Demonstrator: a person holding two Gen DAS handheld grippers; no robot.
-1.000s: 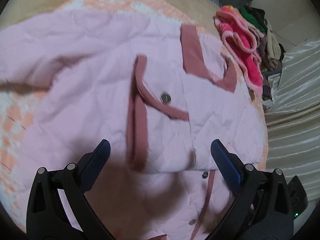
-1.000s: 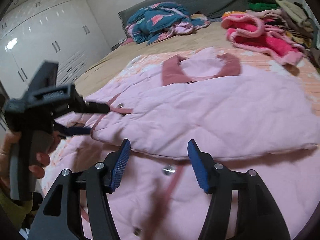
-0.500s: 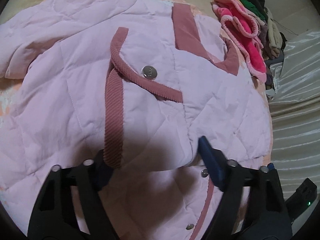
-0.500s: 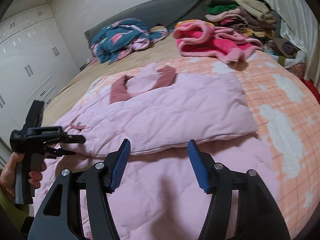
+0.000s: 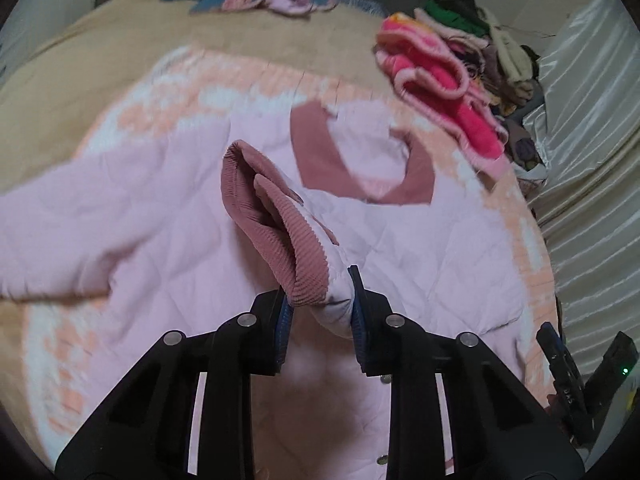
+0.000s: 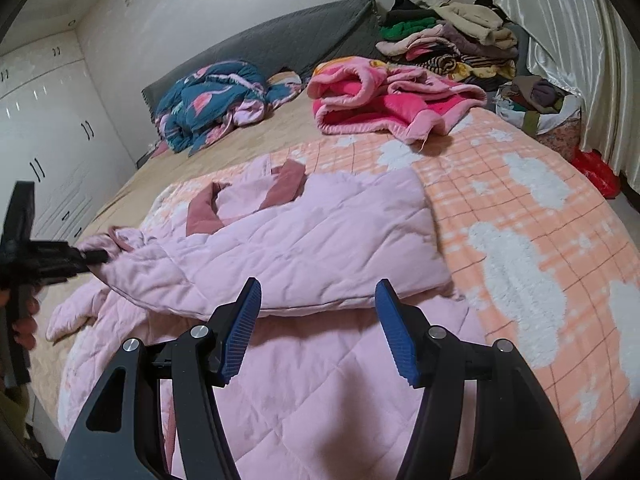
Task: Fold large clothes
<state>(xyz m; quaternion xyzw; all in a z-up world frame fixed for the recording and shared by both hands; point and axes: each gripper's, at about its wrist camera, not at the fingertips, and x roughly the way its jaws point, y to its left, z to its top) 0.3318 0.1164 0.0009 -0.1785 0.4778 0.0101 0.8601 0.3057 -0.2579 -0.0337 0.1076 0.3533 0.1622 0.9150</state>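
Pink jacket (image 6: pixel 320 240) mid-bed | left gripper (image 5: pixel 320 300) clamps cuff (image 5: pixel 288 248) (to fold sleeve inward) | right gripper (image 6: pixel 318 320) wide apart, empty

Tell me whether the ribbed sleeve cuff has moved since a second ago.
Yes. The left gripper has shut on the ribbed cuff and lifted it off the pink jacket, toward the collar.

Dim indoor light, fisheye-bent dark edges; left wrist view motion-blurred, right wrist view sharp.

Left hand-held gripper (image 5: pixel 320 300) pinches the ribbed cuff (image 5: pixel 280 236) of a pink quilted jacket (image 5: pixel 420 248). The jacket lies spread on the bed (image 5: pixel 80 80).
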